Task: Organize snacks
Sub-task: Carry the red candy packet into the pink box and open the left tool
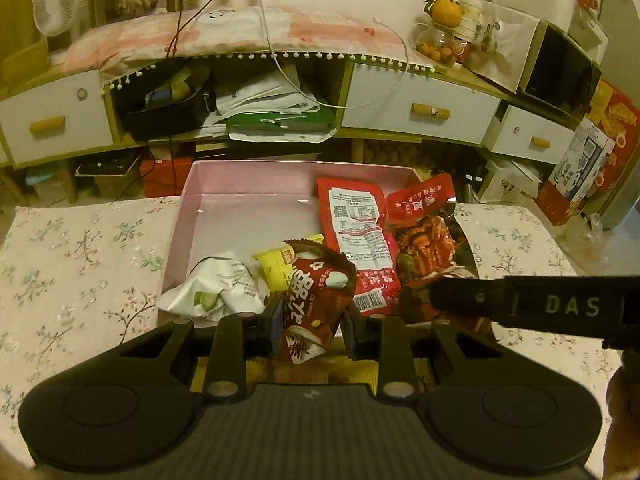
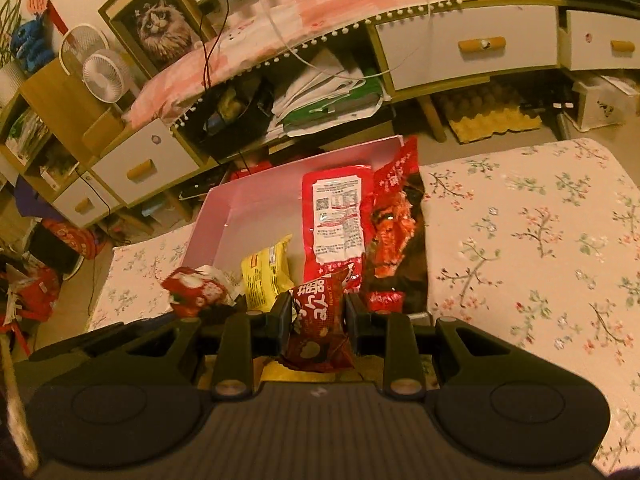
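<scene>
Left gripper (image 1: 310, 326) clamped on a dark red snack packet (image 1: 316, 300), pads pressing both its sides, packet standing upright between the jaws over the near edge of the pink box (image 1: 224, 196). Right gripper (image 2: 316, 320) likewise closed on a second dark red packet (image 2: 318, 320) of the same print, held just above the box's near rim. Inside the box, seen from the left wrist: a white crumpled wrapper (image 1: 216, 288) at about 10 o'clock from the held packet, a yellow packet (image 1: 280, 264) at 11 o'clock touching it, a long red sachet (image 1: 356, 232) with a white label at 1 o'clock, and a larger red bag (image 1: 428, 236) printed with food leaning against the box's right wall at 2 o'clock. Right gripper's black arm, lettered DAS (image 1: 572, 306), crossing in at 3 o'clock of that view. From the right wrist, the left hand's packet visible at 9 o'clock, beside the white wrapper; contact between them perhaps, hard to tell in the blur. Box set between two floral cushions (image 2: 520, 240) on a floral-covered surface. Beyond, at 12 o'clock, a low cabinet (image 1: 416, 112) with white drawers.
</scene>
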`<move>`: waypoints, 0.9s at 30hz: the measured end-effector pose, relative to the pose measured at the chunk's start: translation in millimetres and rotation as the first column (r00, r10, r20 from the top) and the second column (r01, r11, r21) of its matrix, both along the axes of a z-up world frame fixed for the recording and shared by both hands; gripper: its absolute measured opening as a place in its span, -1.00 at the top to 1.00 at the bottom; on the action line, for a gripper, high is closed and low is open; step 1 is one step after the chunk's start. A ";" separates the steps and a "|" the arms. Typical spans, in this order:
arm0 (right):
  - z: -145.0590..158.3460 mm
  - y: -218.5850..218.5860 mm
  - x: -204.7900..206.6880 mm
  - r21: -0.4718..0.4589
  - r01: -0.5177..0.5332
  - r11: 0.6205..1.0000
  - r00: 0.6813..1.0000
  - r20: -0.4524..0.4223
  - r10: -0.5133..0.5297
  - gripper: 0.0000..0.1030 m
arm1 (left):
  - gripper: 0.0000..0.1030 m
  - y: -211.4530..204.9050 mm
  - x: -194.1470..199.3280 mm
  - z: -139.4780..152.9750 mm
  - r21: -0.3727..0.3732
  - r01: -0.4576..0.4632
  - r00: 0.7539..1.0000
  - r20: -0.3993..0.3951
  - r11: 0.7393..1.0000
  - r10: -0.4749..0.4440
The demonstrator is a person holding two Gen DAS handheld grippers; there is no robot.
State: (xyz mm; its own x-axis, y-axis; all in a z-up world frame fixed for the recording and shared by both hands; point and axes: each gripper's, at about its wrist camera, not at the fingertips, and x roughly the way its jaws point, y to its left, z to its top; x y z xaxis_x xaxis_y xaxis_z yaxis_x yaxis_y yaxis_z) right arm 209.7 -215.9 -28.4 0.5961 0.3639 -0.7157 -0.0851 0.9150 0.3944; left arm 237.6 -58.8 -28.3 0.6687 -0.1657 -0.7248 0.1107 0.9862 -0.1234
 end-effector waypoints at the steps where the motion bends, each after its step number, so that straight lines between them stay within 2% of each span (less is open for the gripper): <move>1: -1.2 2.0 2.7 -0.002 -0.002 1.000 1.000 0.001 0.002 0.51 | 0.34 0.2 1.5 -1.5 0.000 0.001 1.000 -0.001 1.000 -0.001; 6: -8.0 7.3 12.6 -0.022 -0.003 1.000 1.000 -0.009 0.003 0.51 | 0.34 1.6 7.2 -9.8 0.013 -0.003 1.000 0.002 1.000 0.003; 12: -16.7 7.2 16.7 0.023 0.004 1.000 1.000 -0.025 -0.004 0.45 | 0.29 1.9 7.5 -8.3 -0.003 0.031 0.999 0.014 1.000 -0.031; 17: -4.8 -0.8 10.7 0.059 0.033 0.998 0.999 -0.002 -0.033 0.43 | -0.07 8.3 3.9 3.3 -0.022 0.011 0.999 0.044 1.000 -0.010; 22: 3.6 -5.3 5.8 0.068 0.050 0.996 0.999 -0.021 -0.048 0.43 | -0.07 18.6 -3.2 18.3 -0.064 -0.014 0.998 0.064 0.998 0.018; 27: 16.2 -4.9 -2.4 0.055 0.030 0.998 0.999 -0.021 -0.029 0.40 | -0.07 18.1 -16.1 27.8 -0.068 -0.042 0.998 0.040 0.997 0.044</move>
